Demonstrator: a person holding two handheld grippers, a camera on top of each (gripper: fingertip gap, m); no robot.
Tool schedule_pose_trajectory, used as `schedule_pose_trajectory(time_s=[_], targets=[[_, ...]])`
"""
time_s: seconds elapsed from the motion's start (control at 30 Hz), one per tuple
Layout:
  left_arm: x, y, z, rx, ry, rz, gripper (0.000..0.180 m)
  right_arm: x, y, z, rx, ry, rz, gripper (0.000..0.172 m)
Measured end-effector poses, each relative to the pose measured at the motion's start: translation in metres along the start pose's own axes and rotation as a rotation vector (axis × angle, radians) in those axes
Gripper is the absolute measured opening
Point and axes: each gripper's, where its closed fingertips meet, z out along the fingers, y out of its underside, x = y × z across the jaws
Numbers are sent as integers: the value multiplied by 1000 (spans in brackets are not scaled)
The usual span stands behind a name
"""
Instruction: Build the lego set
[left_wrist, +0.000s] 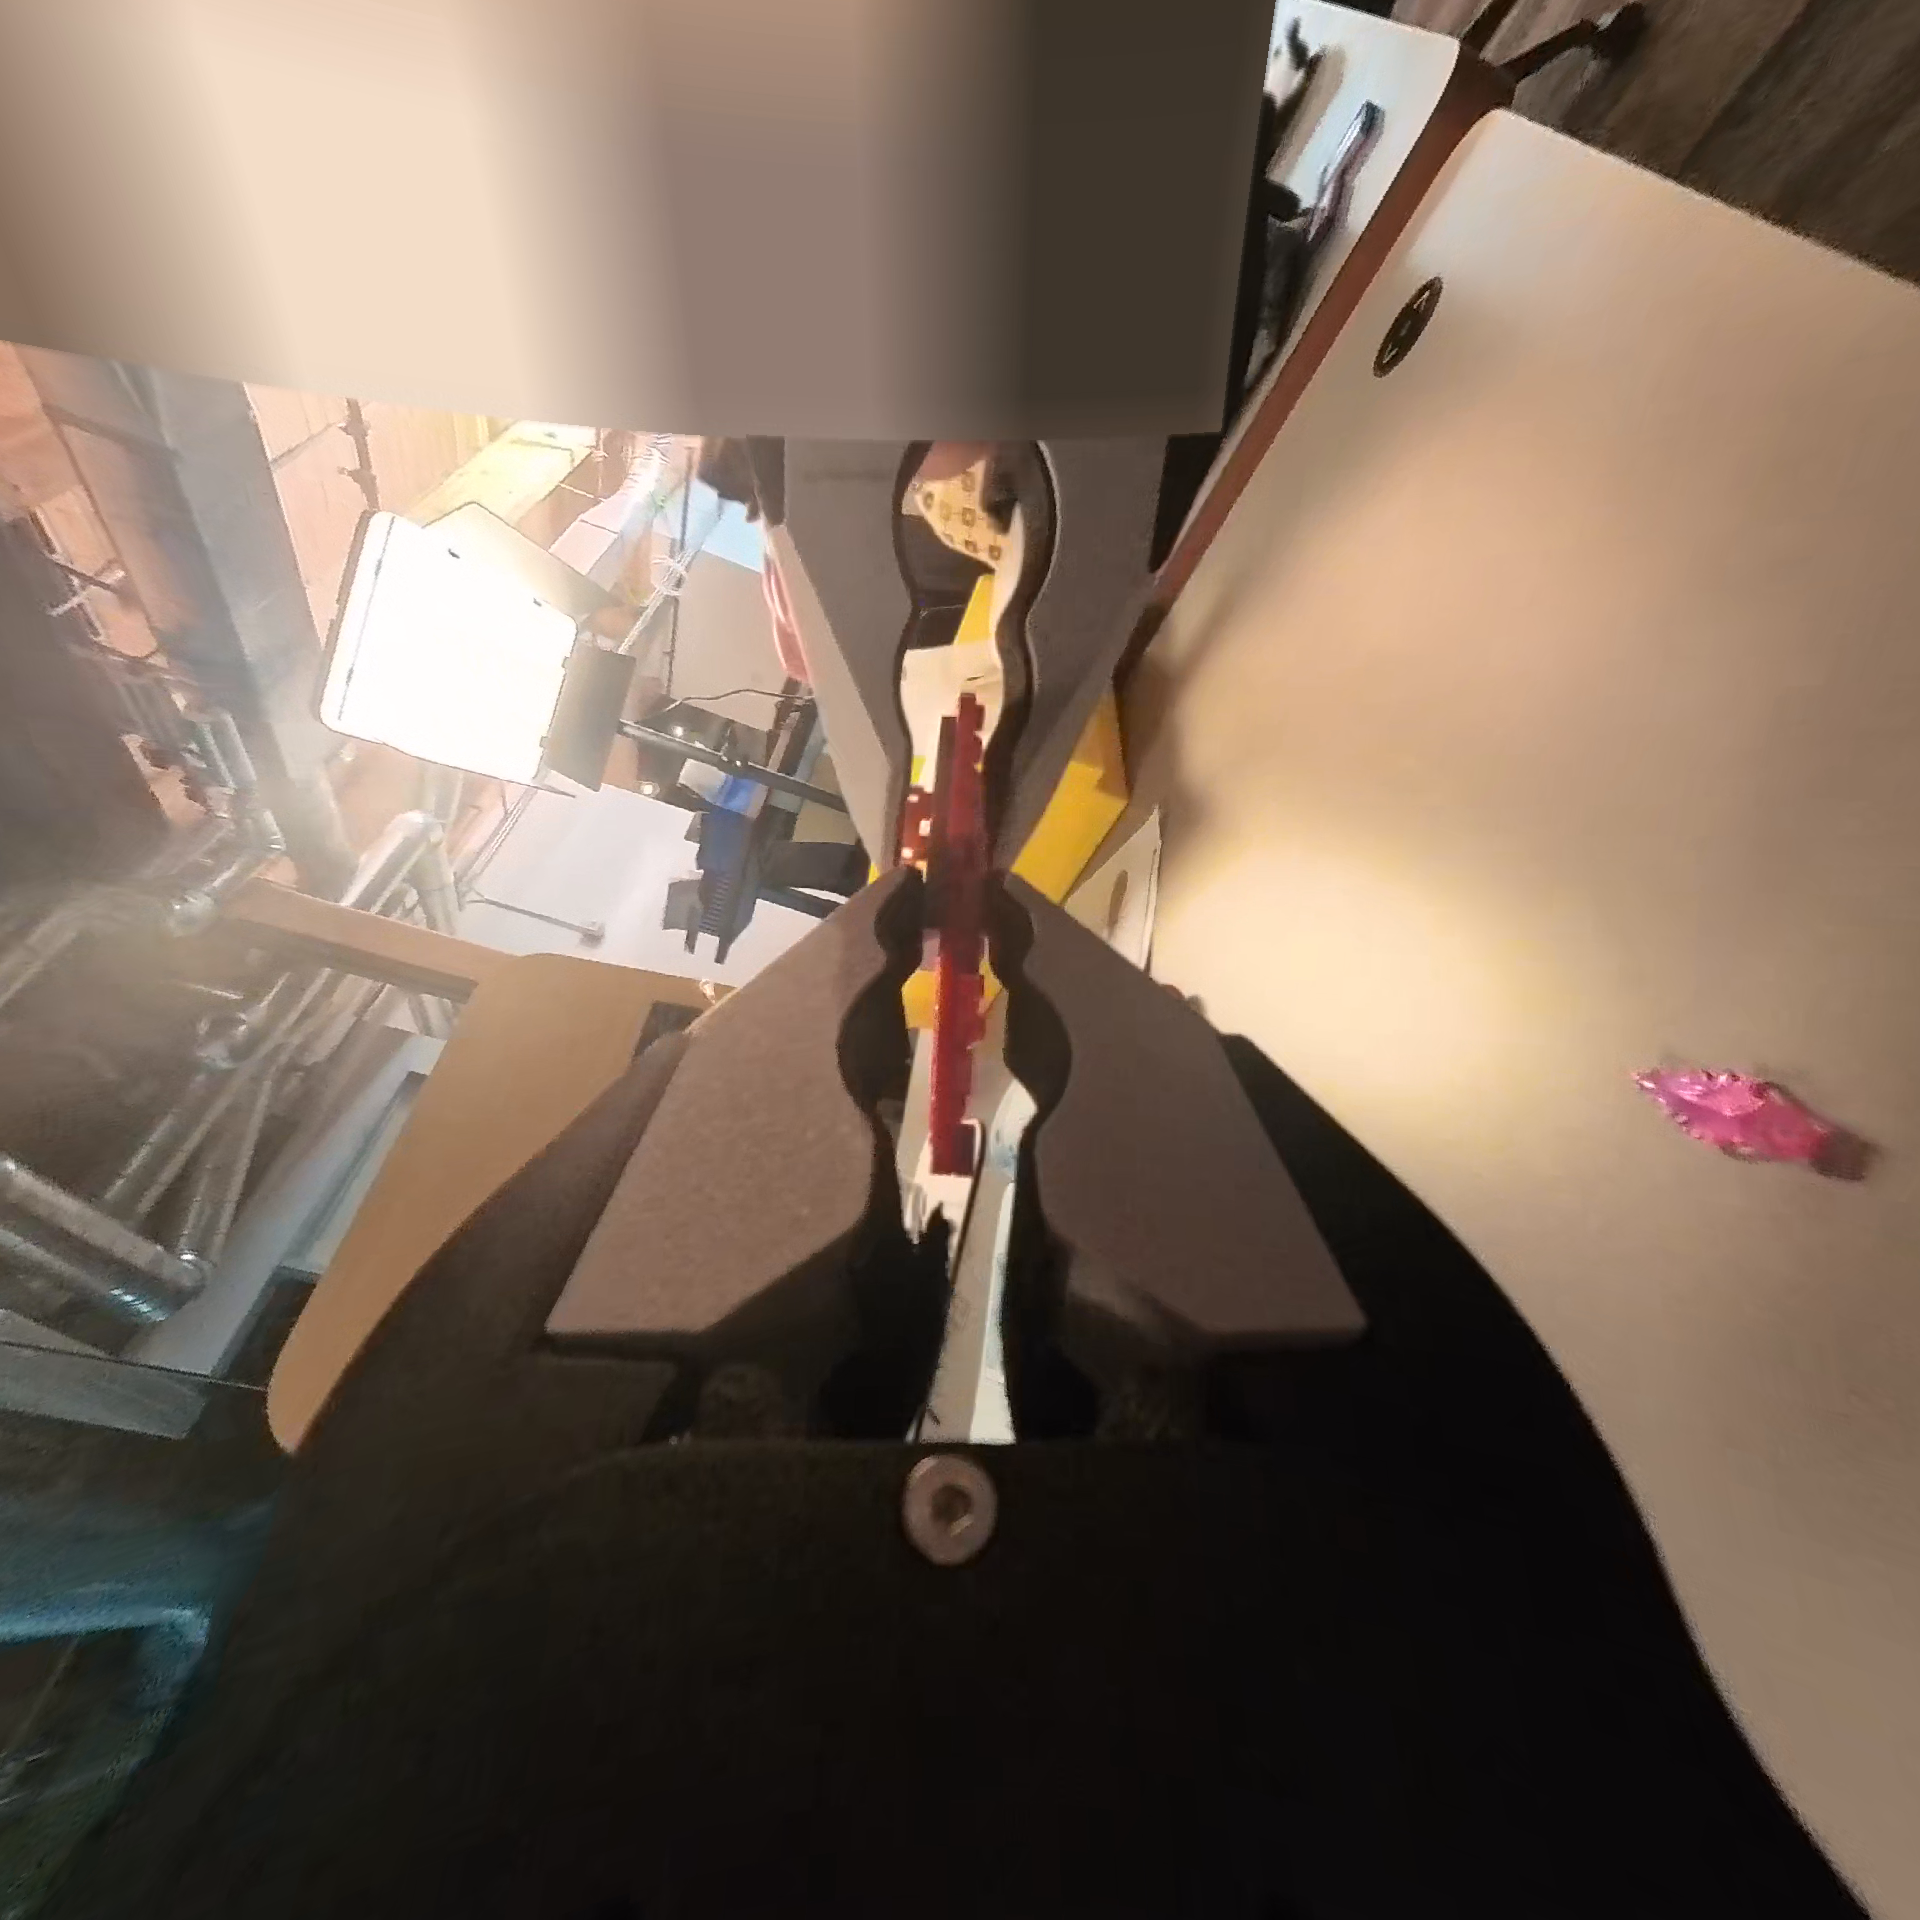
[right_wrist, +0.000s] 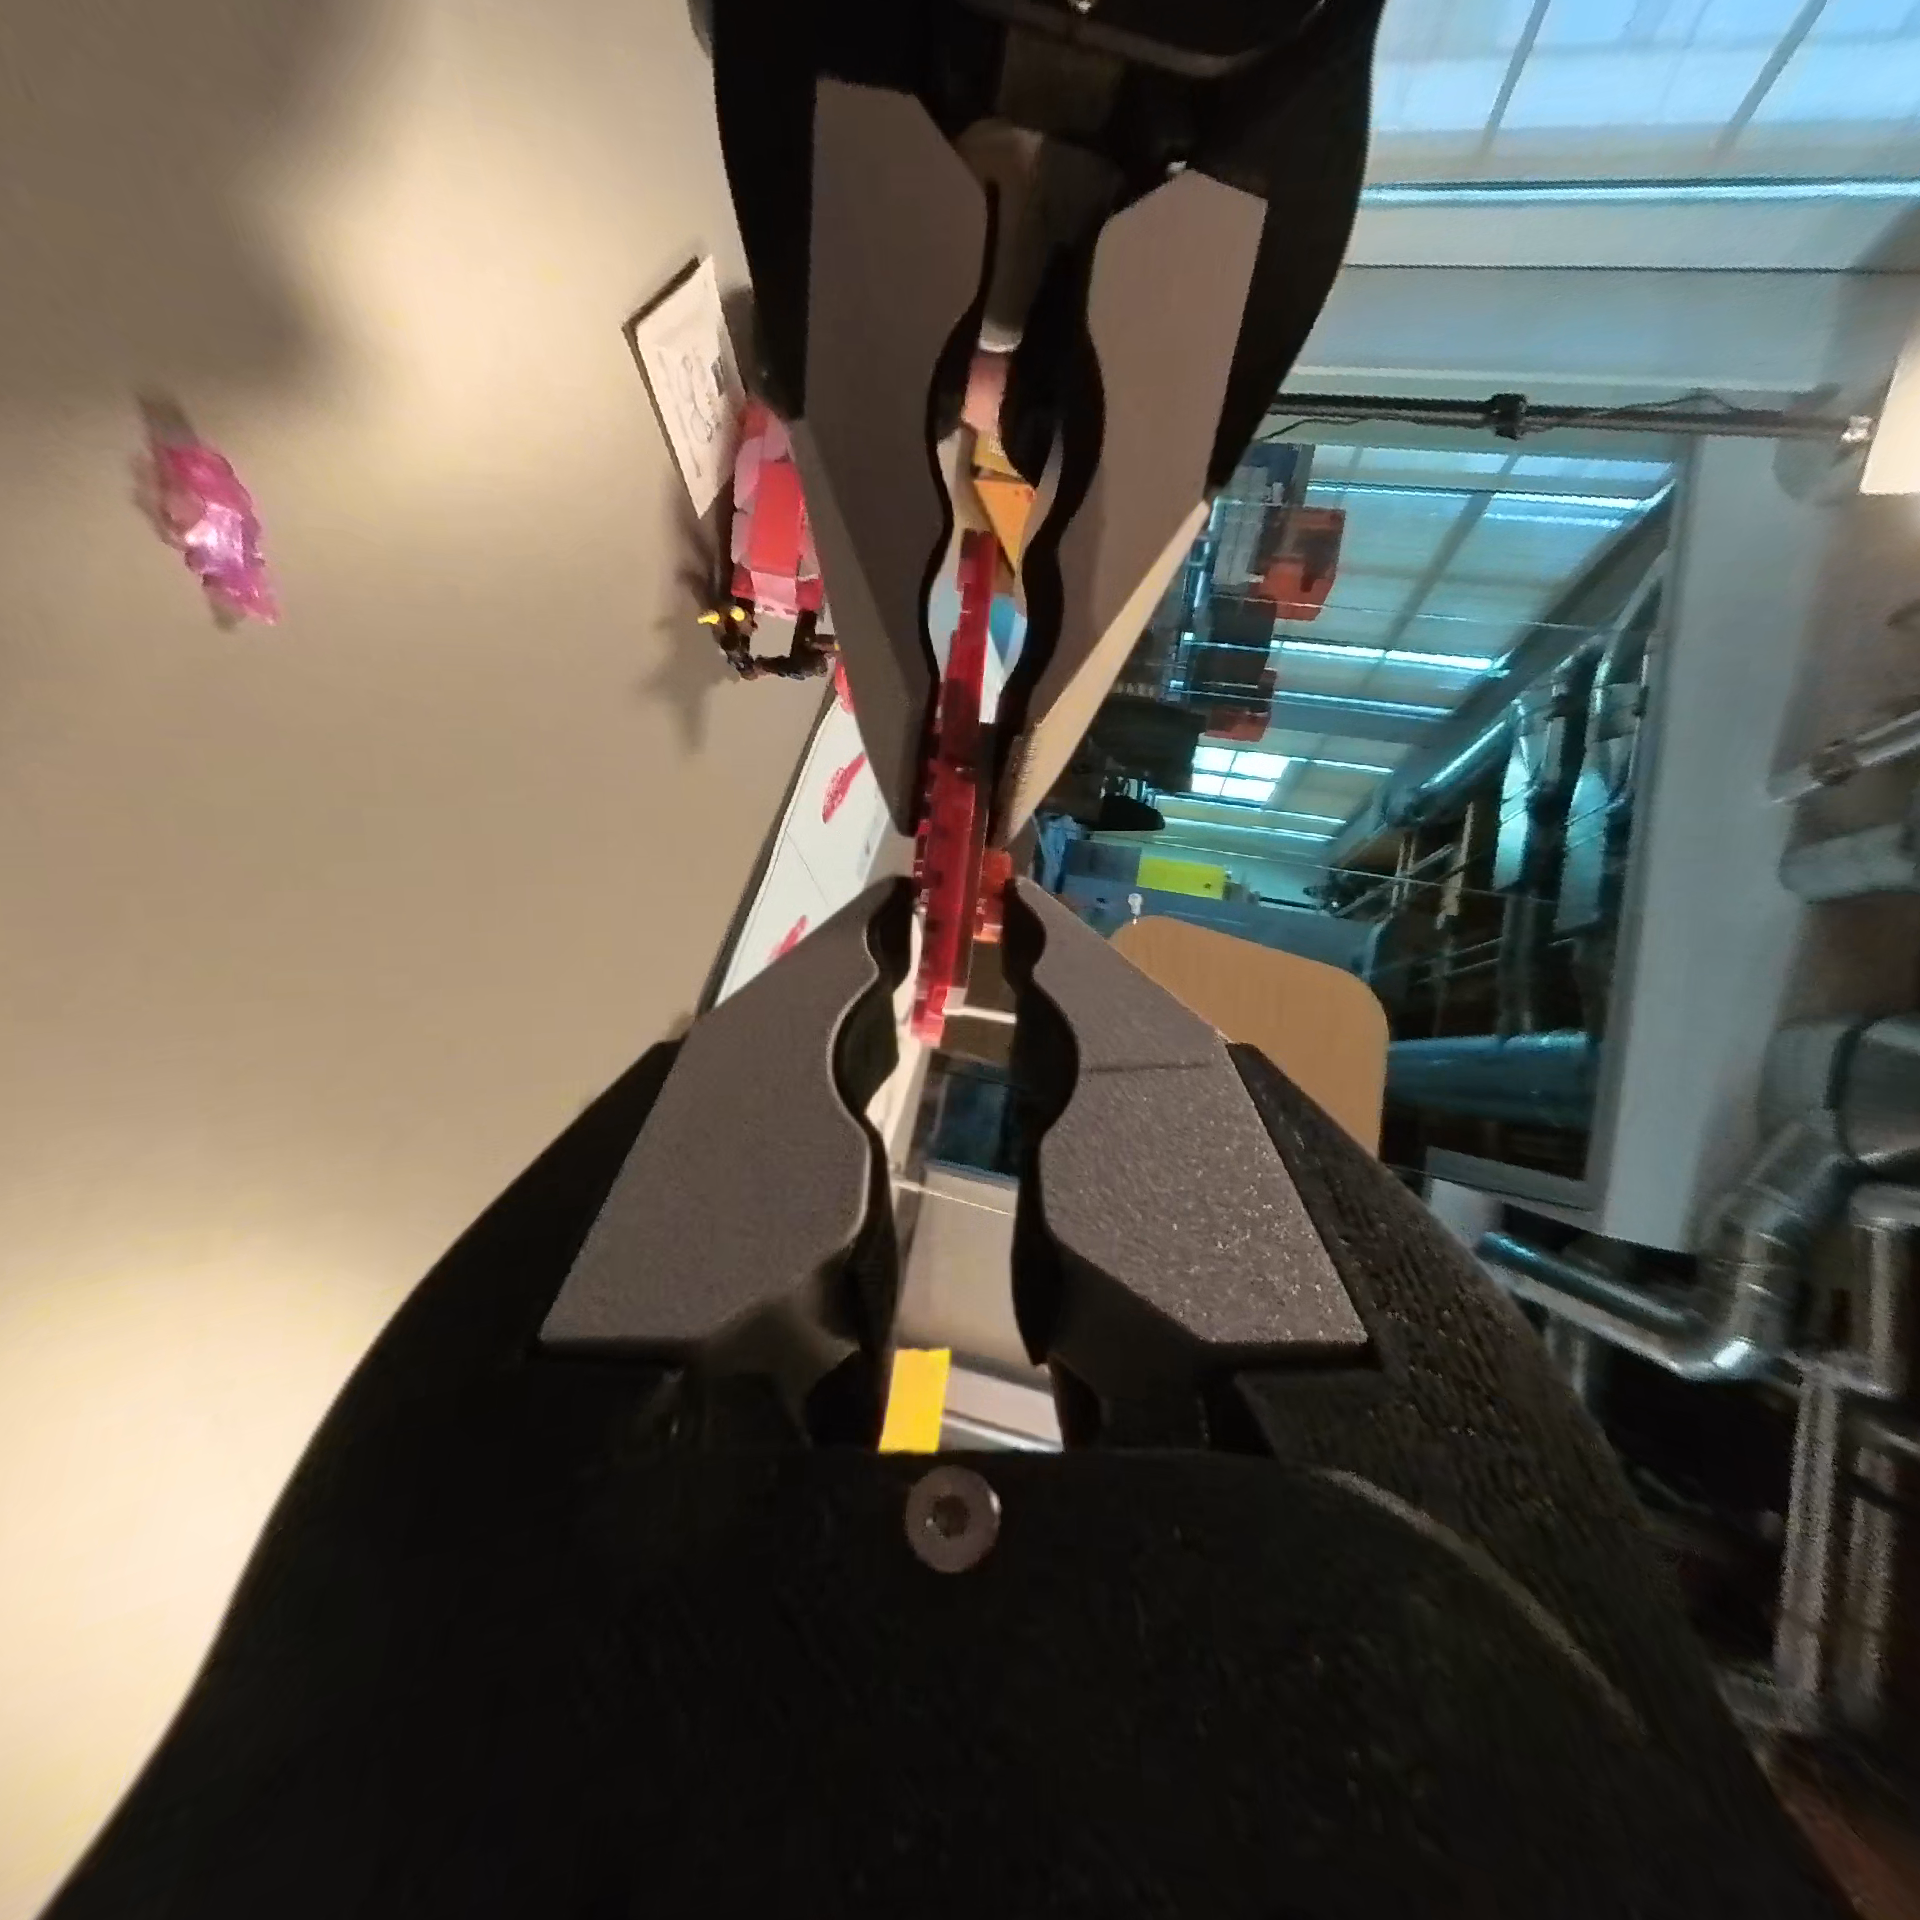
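The left gripper (left_wrist: 954, 883) and the right gripper (right_wrist: 961, 894) meet tip to tip, each clenched on the same flat red brick assembly (left_wrist: 958, 935), held edge-on. The piece runs lengthwise between both pairs of jaws, its studded edge showing in the narrow gap where the tips face each other. Off to the side of the jaws, on the pale tabletop (left_wrist: 1558, 727), lies a crumpled pink wrapper (left_wrist: 1745, 1127), well apart. A yellow box (left_wrist: 1081, 800) sits just behind the jaws.
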Motion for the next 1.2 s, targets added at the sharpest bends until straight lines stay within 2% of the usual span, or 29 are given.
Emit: schedule_pose_trajectory(time_s=[0.2,0.37,0.5,1.2], targets=[[5,1,2,-4,19,9,10,-5,1,-1,-35,-31,-46,13],[-3,-2,0,12,-23,-2,10,4,0,-1,1,30,50,15],[-10,-8,-3,46,-60,-22,9,9,-5,-3,31,62,76,28],[-12,-7,-3,31,-75,11,10,5,-6,-1,21,31,45,44]])
